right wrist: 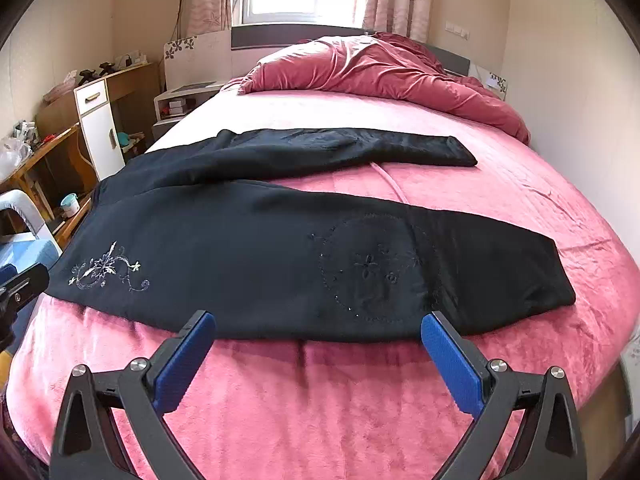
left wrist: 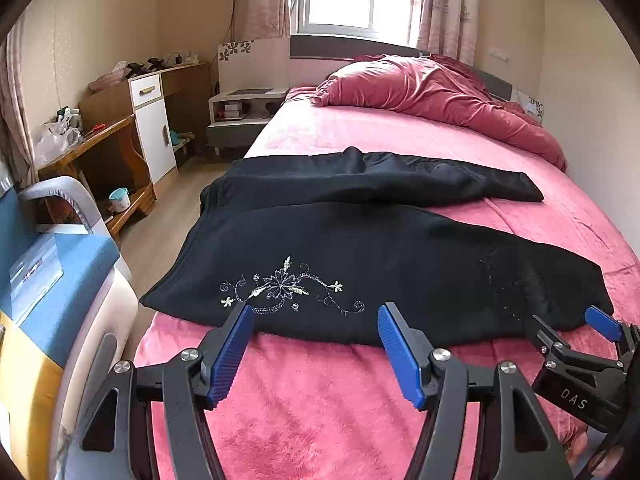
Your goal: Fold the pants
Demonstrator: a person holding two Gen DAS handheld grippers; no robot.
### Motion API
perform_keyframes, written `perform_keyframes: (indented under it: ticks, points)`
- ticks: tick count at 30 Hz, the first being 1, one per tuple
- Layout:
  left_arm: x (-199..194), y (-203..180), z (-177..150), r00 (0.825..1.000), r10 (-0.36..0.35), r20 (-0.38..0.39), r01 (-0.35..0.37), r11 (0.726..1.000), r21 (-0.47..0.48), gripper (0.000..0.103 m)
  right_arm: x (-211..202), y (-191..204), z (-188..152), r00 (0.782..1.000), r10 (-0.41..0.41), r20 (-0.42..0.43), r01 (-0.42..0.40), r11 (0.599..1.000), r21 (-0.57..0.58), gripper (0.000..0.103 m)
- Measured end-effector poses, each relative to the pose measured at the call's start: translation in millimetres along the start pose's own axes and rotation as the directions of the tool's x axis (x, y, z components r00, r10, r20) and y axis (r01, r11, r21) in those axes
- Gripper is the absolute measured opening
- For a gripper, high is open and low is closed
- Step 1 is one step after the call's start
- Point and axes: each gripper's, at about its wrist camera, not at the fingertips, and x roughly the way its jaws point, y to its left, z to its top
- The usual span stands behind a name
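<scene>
Black pants (left wrist: 360, 256) lie spread across the pink bed, waist at the left edge, two legs running right; white floral embroidery (left wrist: 284, 288) marks the near leg. They also show in the right wrist view (right wrist: 280, 248). My left gripper (left wrist: 316, 312) is open and empty, its tips just short of the near hem by the embroidery. My right gripper (right wrist: 318, 320) is open and empty, at the near hem further right; it also shows at the right of the left wrist view (left wrist: 560, 324).
The pink bed cover (left wrist: 312, 400) fills the foreground. A crumpled red duvet (left wrist: 432, 92) lies at the head. A blue and white chair (left wrist: 60, 280) stands close on the left, a wooden desk (left wrist: 100, 148) and nightstand (left wrist: 240, 116) beyond. A wall runs along the right.
</scene>
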Motion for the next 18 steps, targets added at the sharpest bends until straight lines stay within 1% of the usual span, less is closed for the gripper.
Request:
perform_keyframes:
  ticks: [18]
  points:
    - [3.4, 3.3, -3.8, 1.0, 0.001, -0.019, -0.002, 1.0, -0.016, 0.066, 3.2, -5.3, -4.9, 1.0, -0.018, -0.003, 0.018, 1.0, 0.009, 0.103]
